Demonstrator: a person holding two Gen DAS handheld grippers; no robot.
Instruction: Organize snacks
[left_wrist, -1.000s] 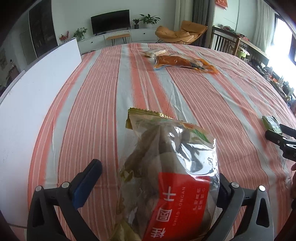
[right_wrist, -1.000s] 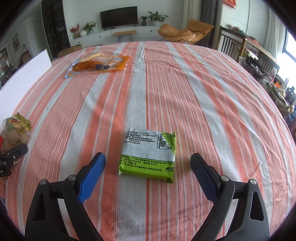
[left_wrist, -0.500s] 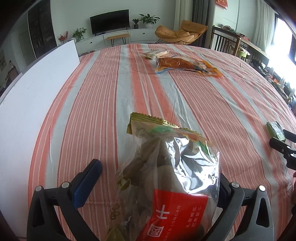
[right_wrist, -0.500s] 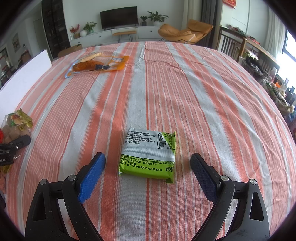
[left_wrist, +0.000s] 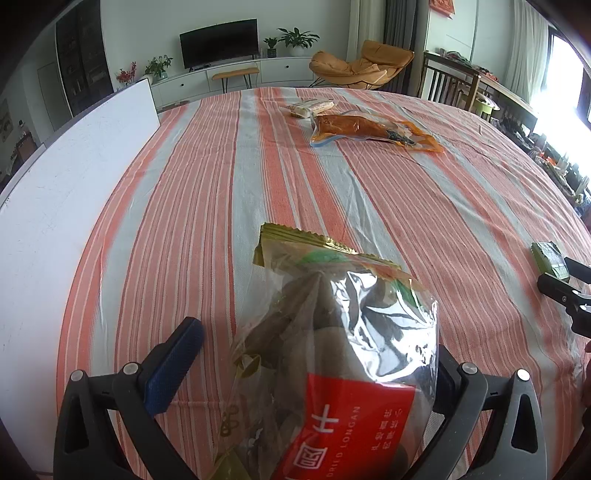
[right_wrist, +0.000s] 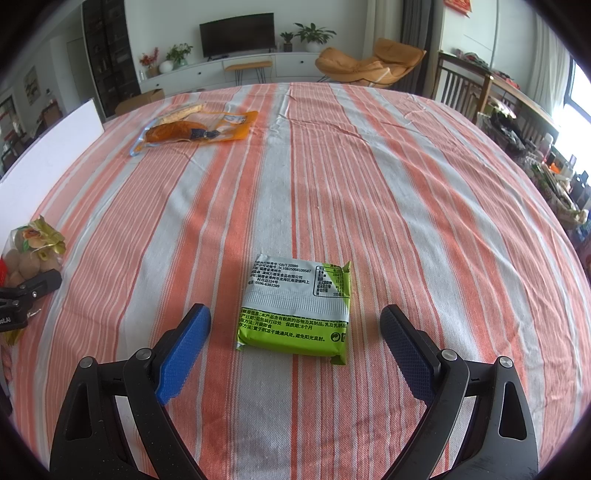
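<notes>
left gripper (left_wrist: 314, 369): jaws spread | right gripper (right_wrist: 295, 332): jaws spread, low

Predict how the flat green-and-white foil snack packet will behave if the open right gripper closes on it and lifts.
The flat green-and-white foil snack packet lies flat with crisp corners, so it probably stays fairly stiff. It looks thin, likely light. Its glossy wrapper may slip between the right gripper pads.

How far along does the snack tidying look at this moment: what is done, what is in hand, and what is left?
Done: nothing looks grouped yet. In hand: the left gripper stands open around the dried longan bag; the right gripper is open, with the green packet lying flat on the striped tablecloth just ahead. Left: the orange pouch and pale packet lie at the far end.
</notes>
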